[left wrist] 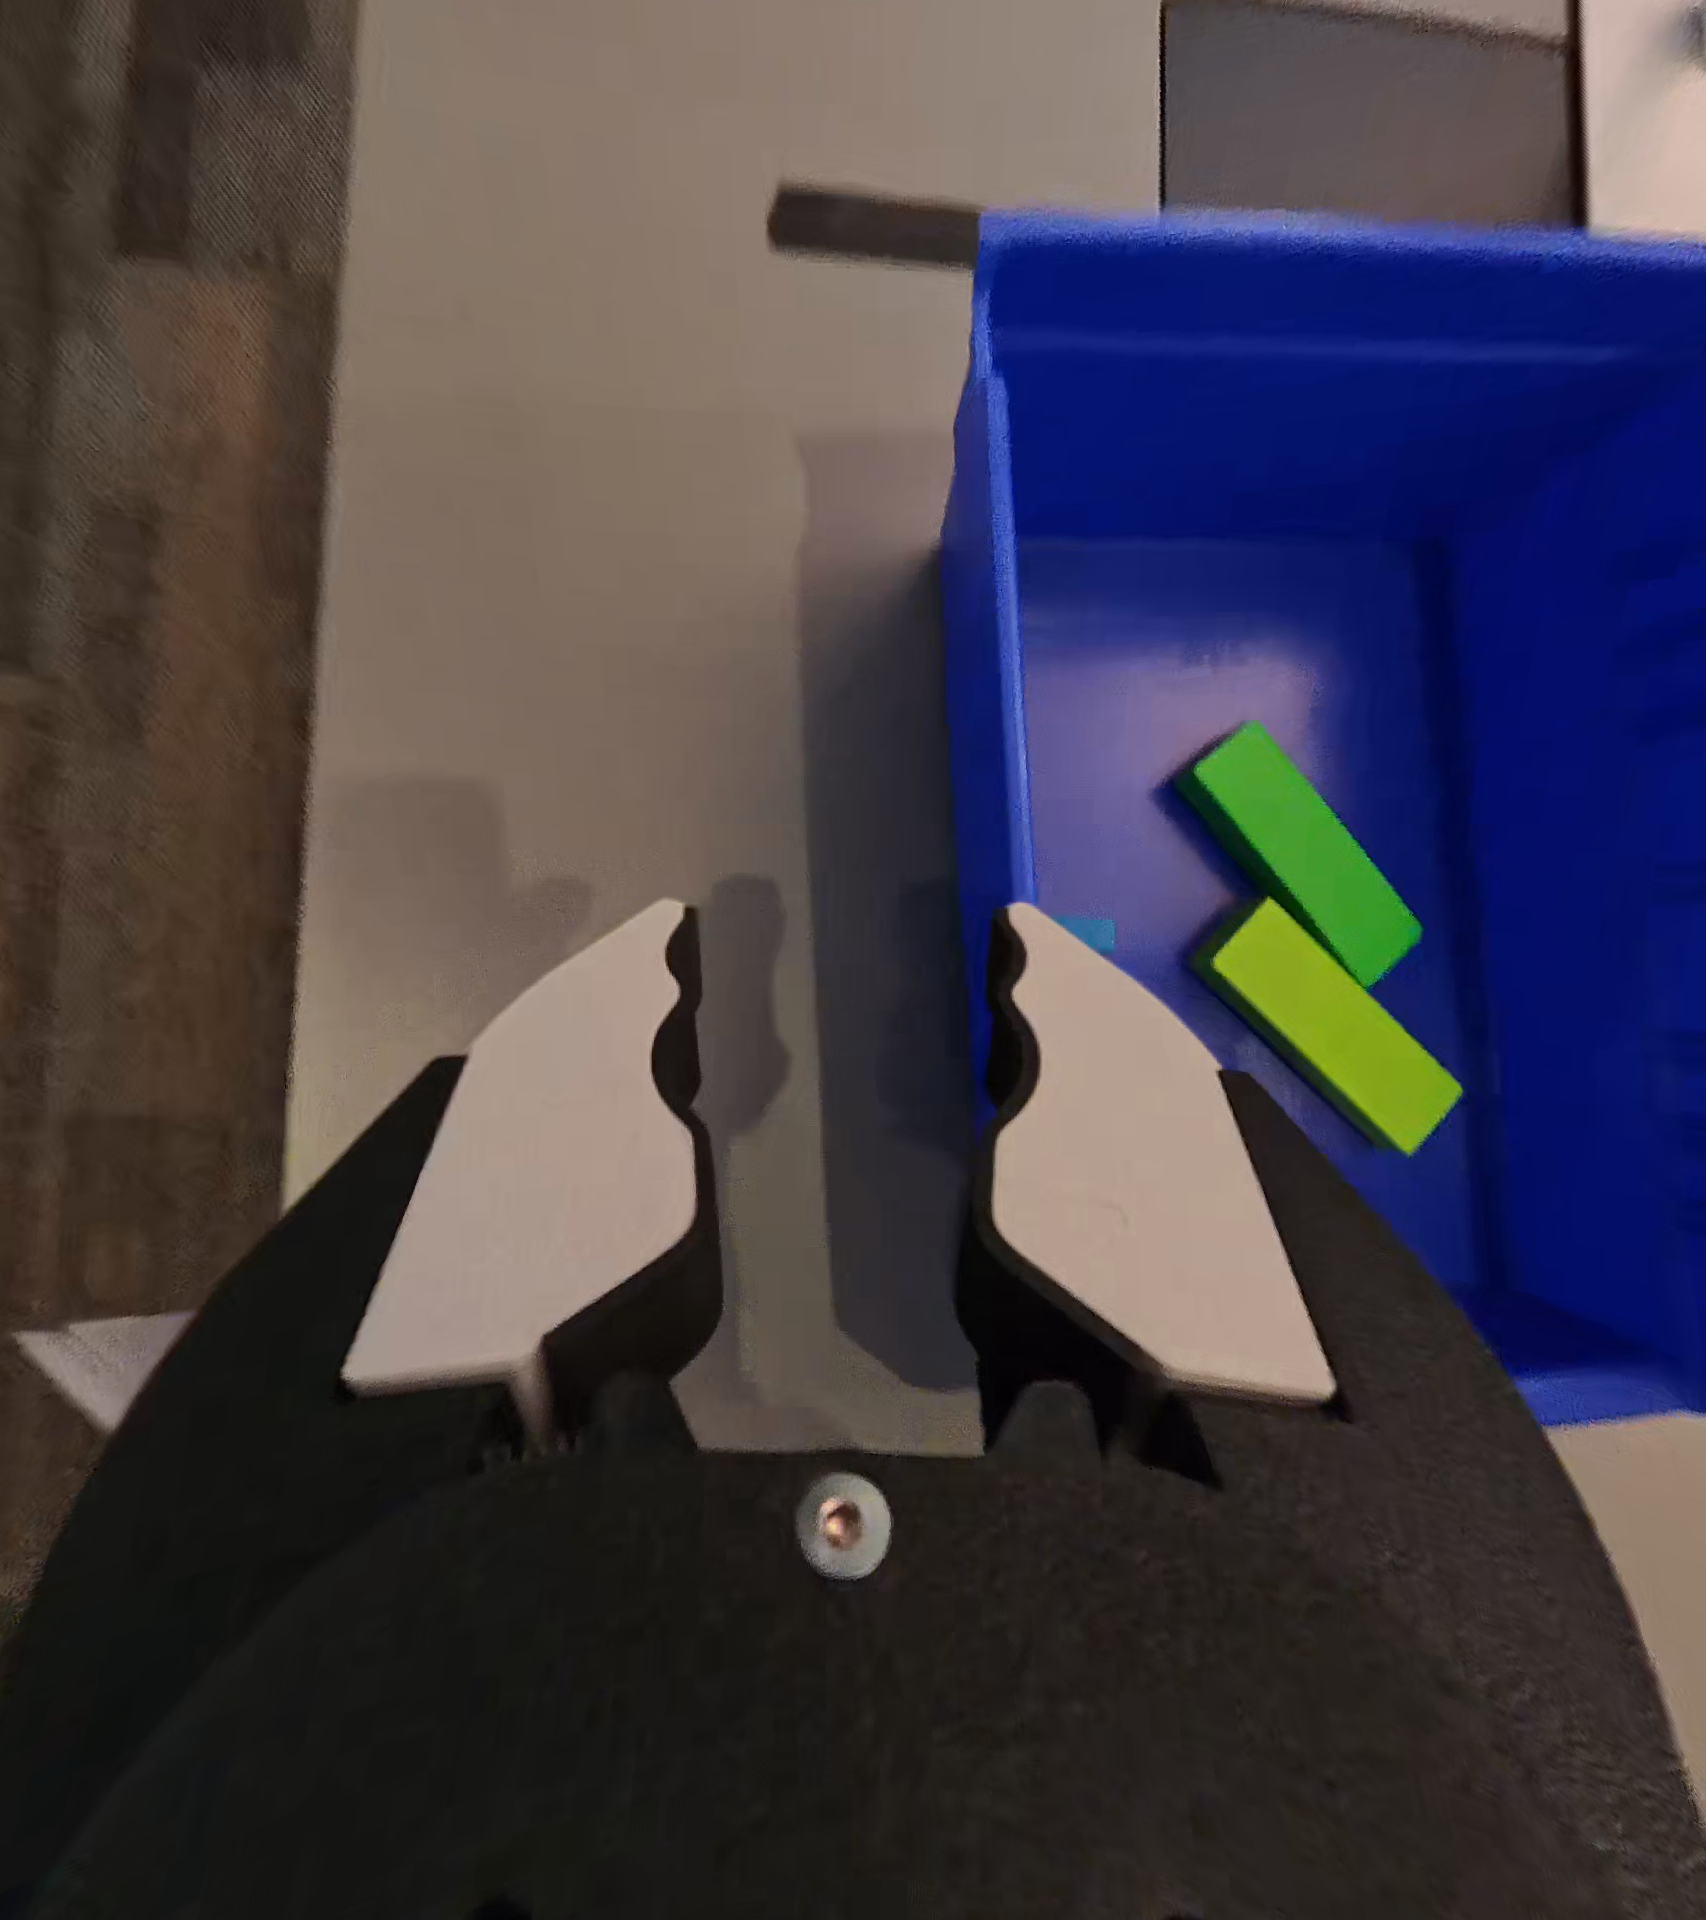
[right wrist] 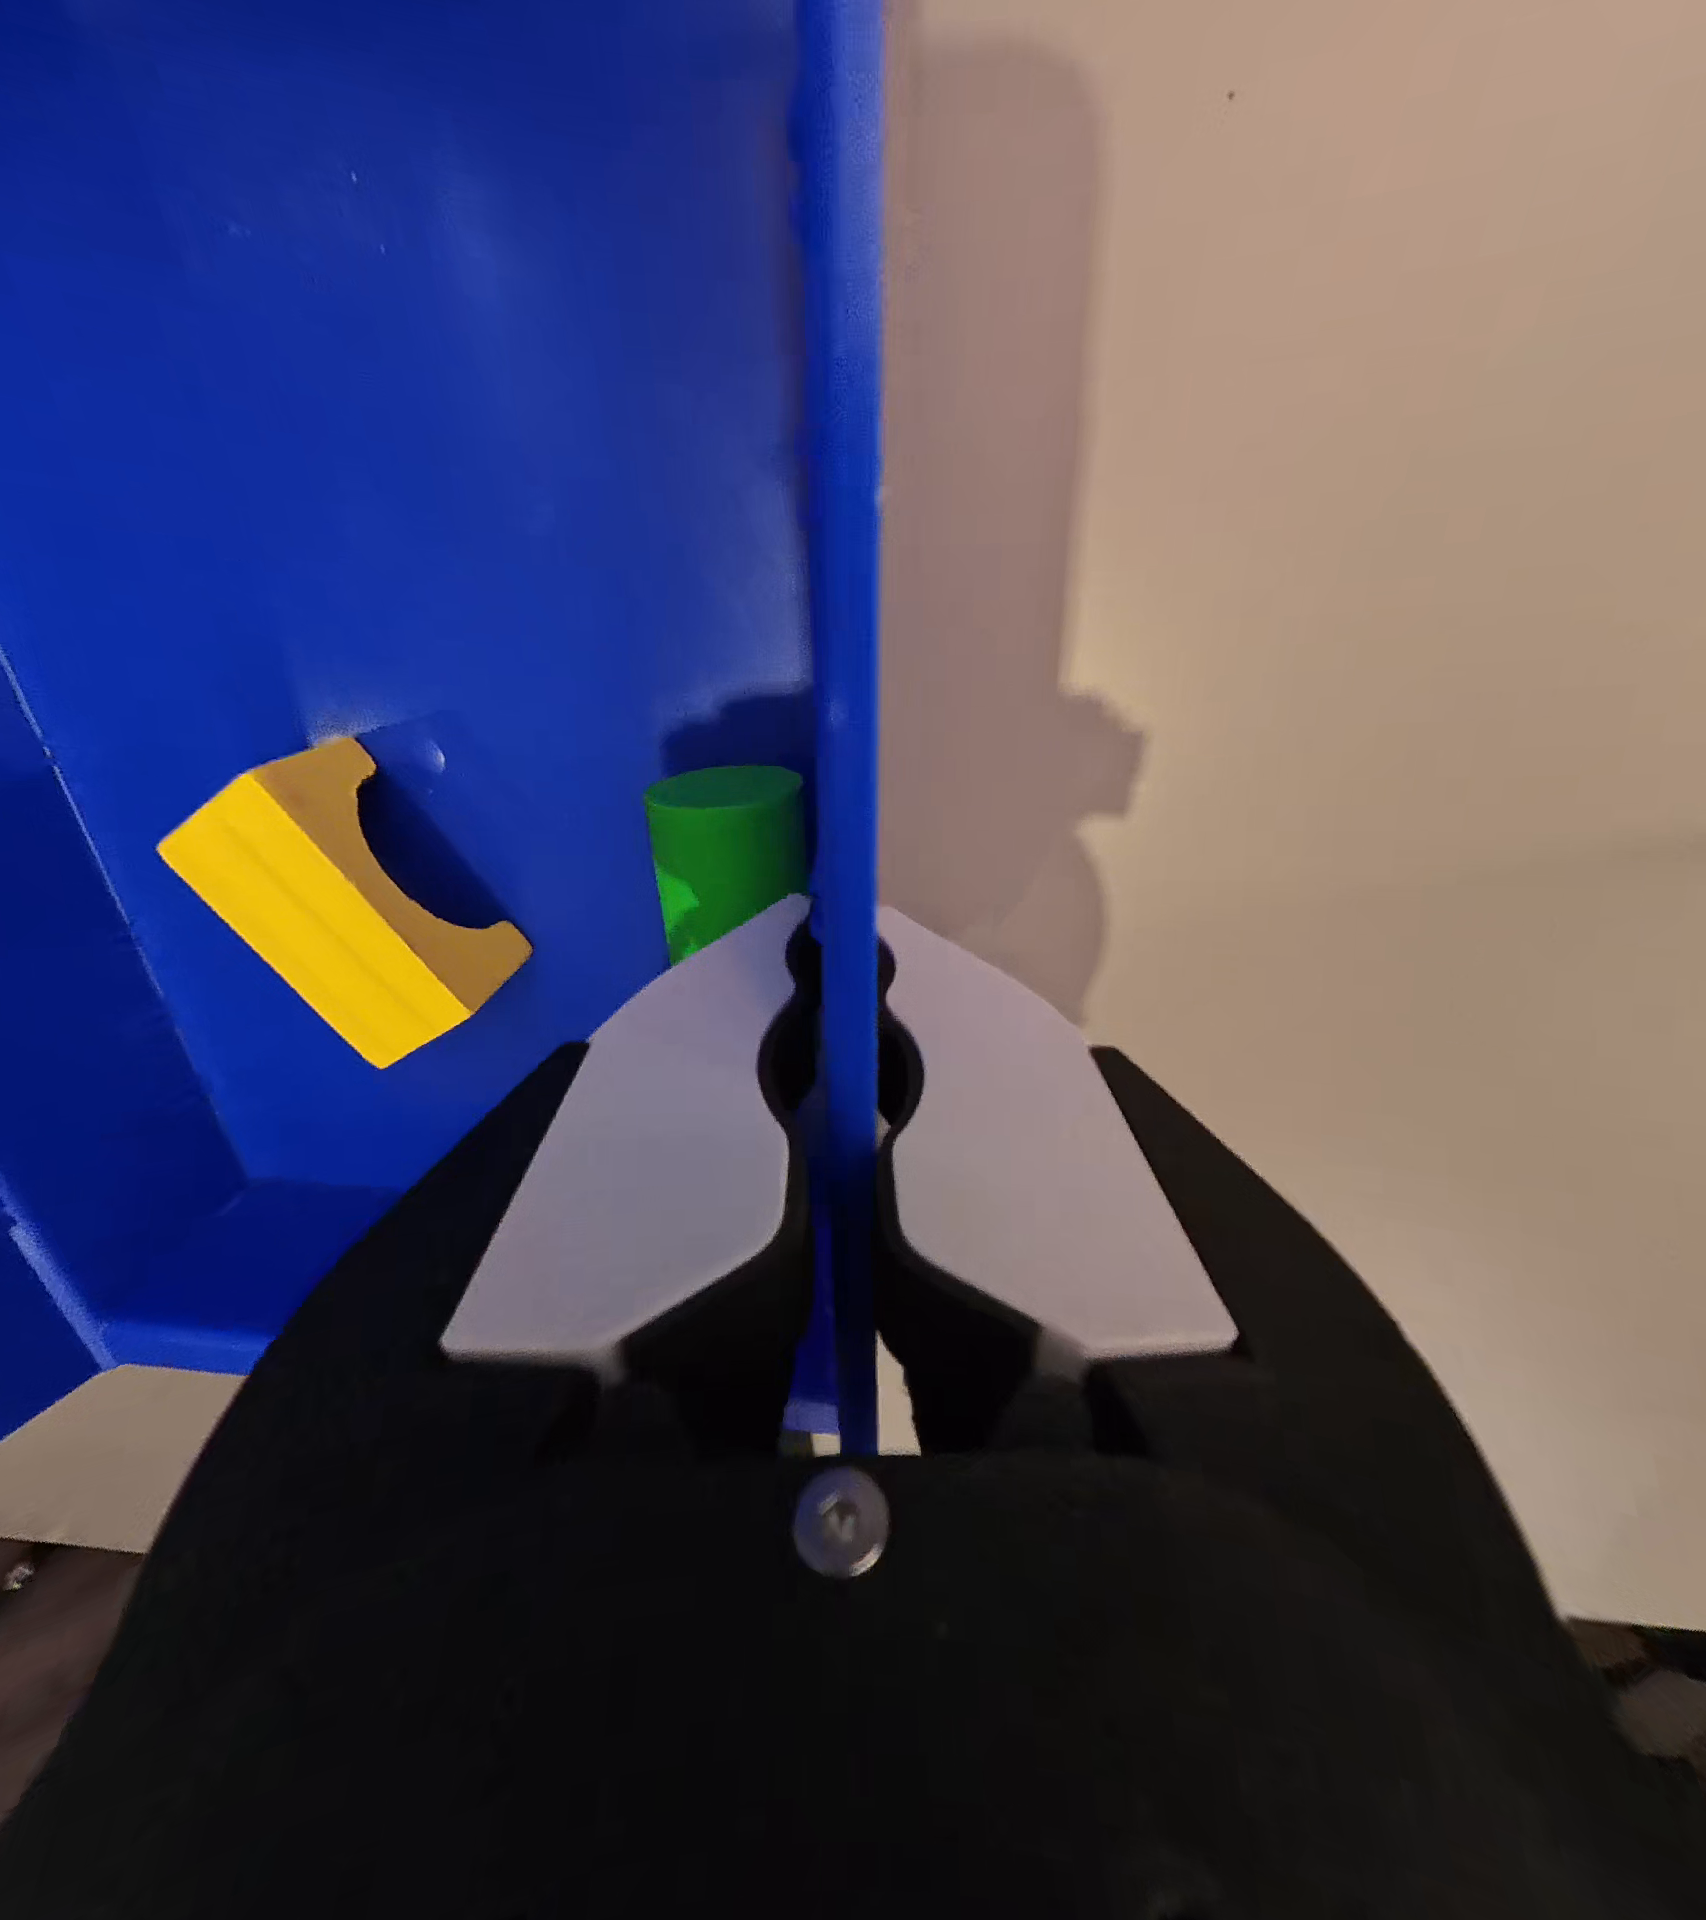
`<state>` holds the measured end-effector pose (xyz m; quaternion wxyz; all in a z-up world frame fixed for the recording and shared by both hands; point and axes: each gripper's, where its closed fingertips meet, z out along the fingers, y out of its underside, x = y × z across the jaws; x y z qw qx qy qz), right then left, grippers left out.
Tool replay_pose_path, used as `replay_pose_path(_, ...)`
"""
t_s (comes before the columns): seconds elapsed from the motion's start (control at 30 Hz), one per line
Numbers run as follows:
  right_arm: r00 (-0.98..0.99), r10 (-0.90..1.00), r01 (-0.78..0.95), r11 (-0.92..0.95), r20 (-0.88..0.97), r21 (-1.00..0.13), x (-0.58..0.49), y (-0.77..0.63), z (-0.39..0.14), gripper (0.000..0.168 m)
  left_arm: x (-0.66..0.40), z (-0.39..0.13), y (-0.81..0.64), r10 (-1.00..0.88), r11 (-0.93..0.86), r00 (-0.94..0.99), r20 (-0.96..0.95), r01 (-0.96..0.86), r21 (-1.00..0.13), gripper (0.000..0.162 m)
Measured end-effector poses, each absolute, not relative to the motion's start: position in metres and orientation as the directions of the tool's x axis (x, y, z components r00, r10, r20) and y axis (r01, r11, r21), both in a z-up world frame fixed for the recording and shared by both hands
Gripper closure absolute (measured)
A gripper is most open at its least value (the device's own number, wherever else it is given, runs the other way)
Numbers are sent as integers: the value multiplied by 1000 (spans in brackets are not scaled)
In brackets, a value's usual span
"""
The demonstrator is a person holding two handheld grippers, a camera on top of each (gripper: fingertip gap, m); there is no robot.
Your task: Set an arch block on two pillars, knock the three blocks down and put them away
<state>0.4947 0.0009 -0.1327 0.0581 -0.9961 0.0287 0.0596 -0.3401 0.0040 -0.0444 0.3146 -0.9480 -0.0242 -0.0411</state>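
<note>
Right gripper: I have it squeezed shut on the thin side wall of the blue bin.
Left gripper: its jaws are apart and hold nothing, just beside the bin's other wall.
Arch block: yellow, lying inside the bin.
Other blocks: a green cylinder, a dark green flat block and a light green flat block are in there too.
Left to do: I think nothing; the putting away looks done.

The blue bin is the main obstacle. Its side wall fills the gap between the right gripper's fingers. Inside it, a yellow arch block, a green cylinder against that wall and two flat green blocks crowd the floor. Beside the bin, the pale tabletop lies open under the spread left gripper.
</note>
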Motion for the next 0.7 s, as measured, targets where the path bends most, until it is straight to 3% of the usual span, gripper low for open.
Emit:
replay_pose_path(0.17,990,-49,-58,-996,-131,-69,493,-5,-143,161,-310,-67,5,-14,-868,946,323,149,-474,114)
replay_pose_path(0.3,991,-37,-44,-998,-126,-55,489,-8,-144,161,-305,-89,0,-22,-923,958,286,90,-373,114)
replay_pose_path(0.4,991,-38,-45,-998,-129,-53,486,-10,-144,161,-291,-101,-1,-35,-953,947,320,65,-296,137)
replay_pose_path(0.5,990,-42,-48,-998,-136,-46,476,-13,-144,161,-288,-115,2,-32,-970,970,242,28,-241,149)
replay_pose_path(0.6,990,-24,-29,-999,-138,-36,454,-15,-144,162,-281,-123,6,-57,-980,988,141,-29,-199,147)
replay_pose_path(0.7,989,27,25,-1000,-147,-19,418,-17,-144,162,-251,-123,11,-107,-979,980,167,-74,-192,147)
